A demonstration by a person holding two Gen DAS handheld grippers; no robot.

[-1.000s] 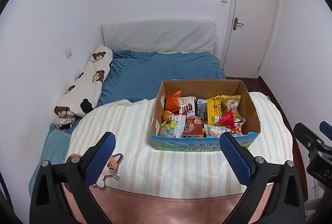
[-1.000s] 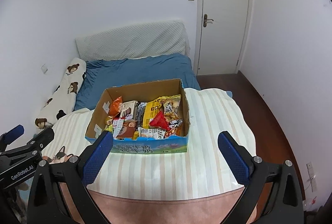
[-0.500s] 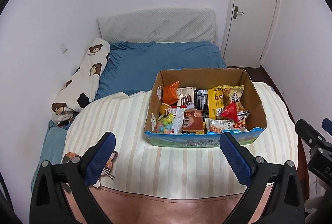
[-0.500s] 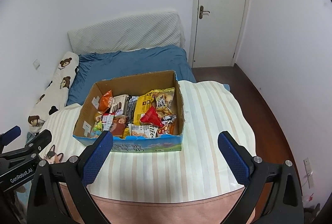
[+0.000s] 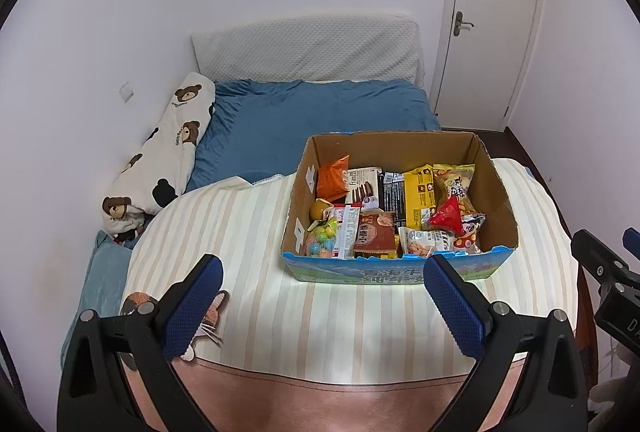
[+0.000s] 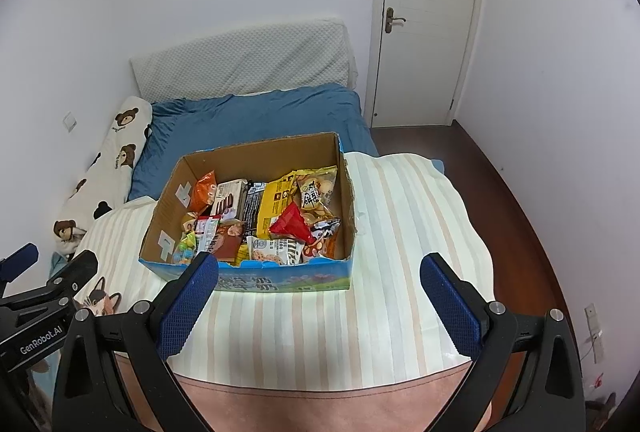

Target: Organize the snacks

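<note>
Claws: left claw (image 5: 322,298) and right claw (image 6: 318,296) hover side by side above the near end of the bed, both aimed forward at the box; each has its blue pads spread wide and grips nothing.
Box: cardboard box (image 6: 256,274) sits on the striped blanket (image 6: 400,232), open top up, long axis running left to right across the bed, its blue printed front wall facing the claws.
Position: from the left wrist view the box lies ahead and to the right; from the right wrist view, ahead and to the left.
Contents: snack packets lie jumbled inside, among them an orange bag (image 5: 333,177) at the back left, a yellow packet (image 5: 419,195) lengthwise front to back, a red pouch (image 6: 292,224) on top, and a brown packet (image 5: 375,235) near the front.
</note>
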